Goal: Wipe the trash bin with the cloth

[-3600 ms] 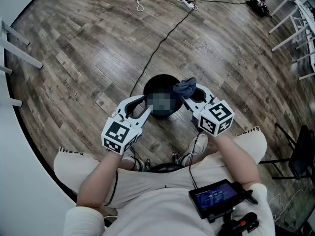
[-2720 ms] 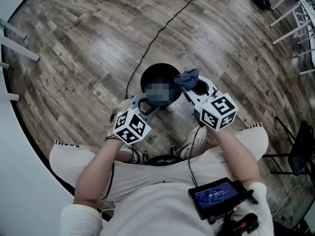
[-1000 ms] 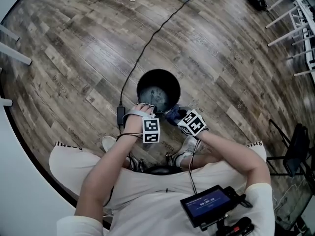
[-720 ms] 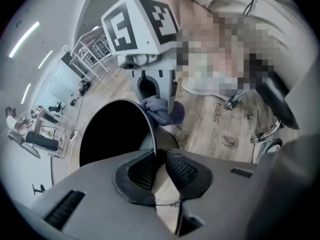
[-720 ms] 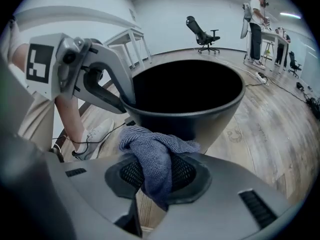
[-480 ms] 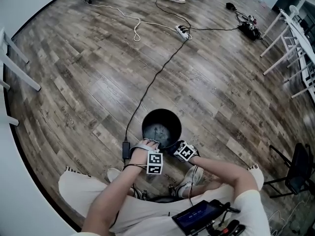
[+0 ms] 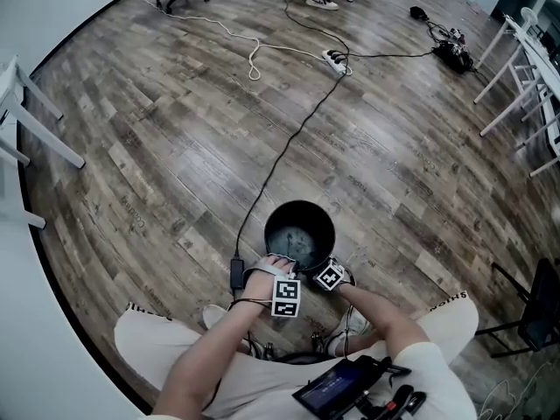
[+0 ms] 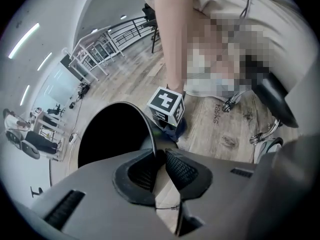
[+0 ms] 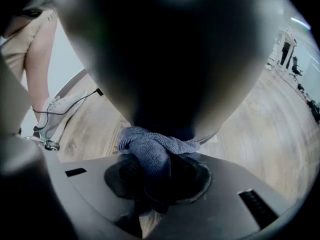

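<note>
At the far left of the head view, white furniture legs (image 7: 42,122) are standing on the wooden floor (image 7: 157,147), and a black cable (image 7: 282,157) is running down from a power strip (image 7: 335,59) to end just left of the trash bin. The person is reaching down with both arms. The left gripper (image 7: 283,263) is pointing steeply down at the near edge of the black trash bin (image 7: 300,231), which is standing upright on the floor in front of the person's legs. In the left gripper view that gripper (image 8: 157,159) is pinching the bin's (image 8: 112,136) thin rim between its ribbed pads (image 8: 182,170), one pad lying inside the rim and the other outside, with the dark opening spreading to the left. Just beyond the rim, the right gripper's marker cube (image 8: 167,105) is sitting low against the bin's outer wall. In the head view the right gripper (image 7: 318,269) is lying just to the right of the left one, at the bin's near right side. The right gripper view is showing its jaws (image 9: 152,176) squeezing a bunched blue-grey cloth (image 9: 150,151), whose free end is touching the bin's dark outer wall (image 9: 170,54) close to the floor. At the right edge of the head view, more white furniture frames (image 7: 523,64) are standing well apart from the bin.
</note>
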`<state>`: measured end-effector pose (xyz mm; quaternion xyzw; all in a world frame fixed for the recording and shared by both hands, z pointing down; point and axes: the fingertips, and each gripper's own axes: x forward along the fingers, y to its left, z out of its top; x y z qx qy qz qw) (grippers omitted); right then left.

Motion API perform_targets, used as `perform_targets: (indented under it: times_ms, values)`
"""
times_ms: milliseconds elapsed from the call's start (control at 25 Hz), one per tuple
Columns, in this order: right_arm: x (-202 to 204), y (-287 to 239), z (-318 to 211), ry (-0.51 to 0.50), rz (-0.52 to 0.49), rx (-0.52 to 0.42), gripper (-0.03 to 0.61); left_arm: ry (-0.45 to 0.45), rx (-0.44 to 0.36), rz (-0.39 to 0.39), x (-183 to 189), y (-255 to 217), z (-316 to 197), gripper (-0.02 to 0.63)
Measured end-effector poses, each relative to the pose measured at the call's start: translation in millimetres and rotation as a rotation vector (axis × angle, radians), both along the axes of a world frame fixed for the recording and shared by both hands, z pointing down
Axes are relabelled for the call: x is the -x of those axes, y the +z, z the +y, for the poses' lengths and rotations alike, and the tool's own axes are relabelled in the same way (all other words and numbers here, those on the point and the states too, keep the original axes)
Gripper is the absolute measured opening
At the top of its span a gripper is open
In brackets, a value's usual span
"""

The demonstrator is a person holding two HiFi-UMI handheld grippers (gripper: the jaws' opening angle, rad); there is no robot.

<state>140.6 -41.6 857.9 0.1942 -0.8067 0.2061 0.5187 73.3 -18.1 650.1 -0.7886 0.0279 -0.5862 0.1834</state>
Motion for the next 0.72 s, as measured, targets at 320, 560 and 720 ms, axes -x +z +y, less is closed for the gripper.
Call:
perform_targets:
  times_ms: [320, 560, 720]
  values:
    - [2, -5, -4, 0.044, 0.021, 0.033, 0.097, -0.02, -0.009, 0.0, 1, 2, -2, 0.067]
    - [-1, -48, 13, 0.044, 0.035, 0.072, 0.097, -0.051, -0.034, 0.008, 3, 0, -4, 0.071]
    - [-10, -93, 13, 0.012, 0.03, 0.047, 0.097, -0.071, -0.022, 0.002, 10, -3, -3, 0.108]
